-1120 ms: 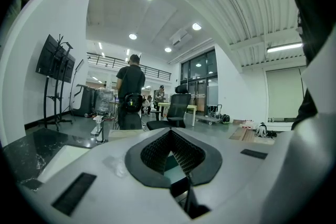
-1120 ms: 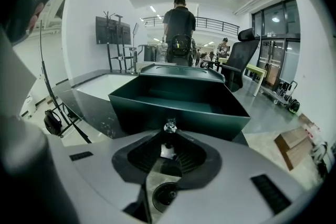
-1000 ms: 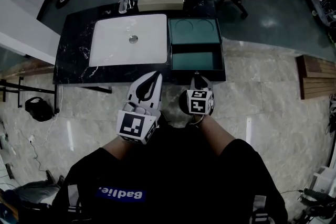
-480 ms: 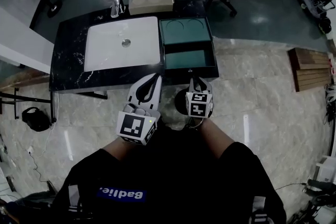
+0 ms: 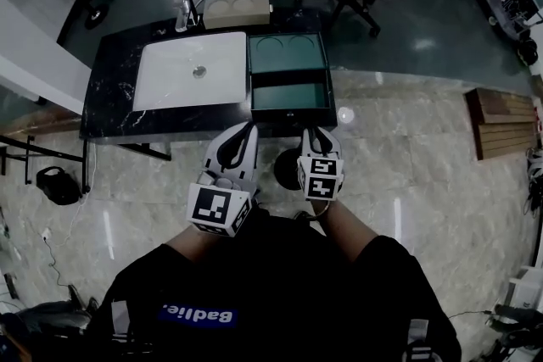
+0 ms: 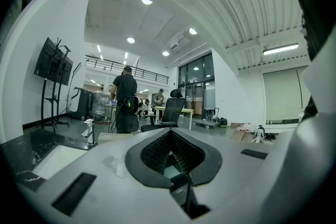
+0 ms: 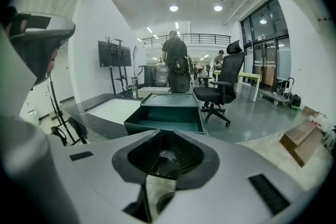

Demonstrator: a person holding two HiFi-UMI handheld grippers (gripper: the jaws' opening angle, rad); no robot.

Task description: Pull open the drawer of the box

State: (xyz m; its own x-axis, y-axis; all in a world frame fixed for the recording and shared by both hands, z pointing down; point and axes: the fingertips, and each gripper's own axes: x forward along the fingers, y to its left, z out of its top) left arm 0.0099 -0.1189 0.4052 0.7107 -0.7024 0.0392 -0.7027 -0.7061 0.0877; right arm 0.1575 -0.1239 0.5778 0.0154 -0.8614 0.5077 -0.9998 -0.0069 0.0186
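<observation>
Right gripper [image 5: 316,134] drawn back off the drawer [image 5: 288,97], jaws together and empty, left gripper [image 5: 244,131] beside it likewise closed on nothing, drawer pulled out of the green box [image 5: 287,53] on the marble counter [image 5: 110,97].

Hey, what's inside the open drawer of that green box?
The drawer of the green box shows only a bare teal floor, with nothing lying on it. Its back part, under the box top, is covered.
</observation>
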